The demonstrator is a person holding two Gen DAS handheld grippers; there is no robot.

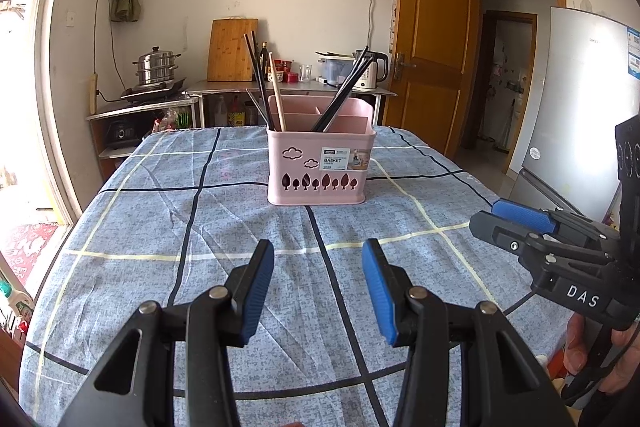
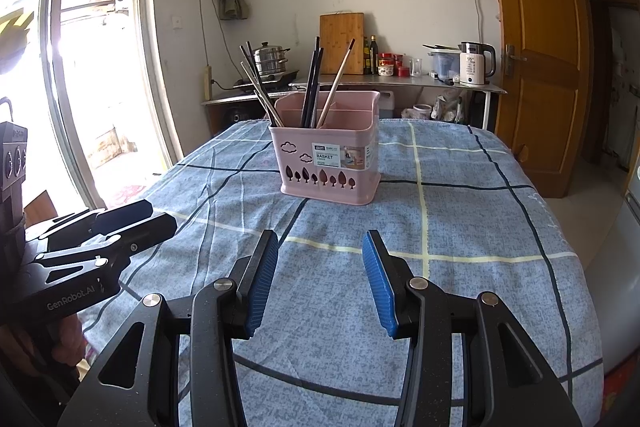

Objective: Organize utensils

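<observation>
A pink utensil basket [image 1: 320, 167] stands upright on the blue checked tablecloth [image 1: 224, 267], also in the right wrist view [image 2: 330, 167]. Black chopsticks [image 1: 256, 75] and a pale wooden one [image 1: 277, 95] lean in its left compartments; more black chopsticks [image 1: 348, 87] lean in the middle. My left gripper [image 1: 318, 263] is open and empty, hovering over the cloth in front of the basket. My right gripper [image 2: 320, 255] is open and empty too, beside the left one, and shows at the right of the left wrist view [image 1: 492, 215]. The left gripper shows at the left of the right wrist view [image 2: 160, 215].
A metal counter [image 1: 288, 89] behind the table holds a steamer pot [image 1: 156, 67], cutting board [image 1: 232, 49], bottles and a kettle [image 1: 374, 71]. A wooden door [image 1: 432, 59] and fridge [image 1: 580, 107] are to the right, a bright glass door [image 2: 92, 67] to the left.
</observation>
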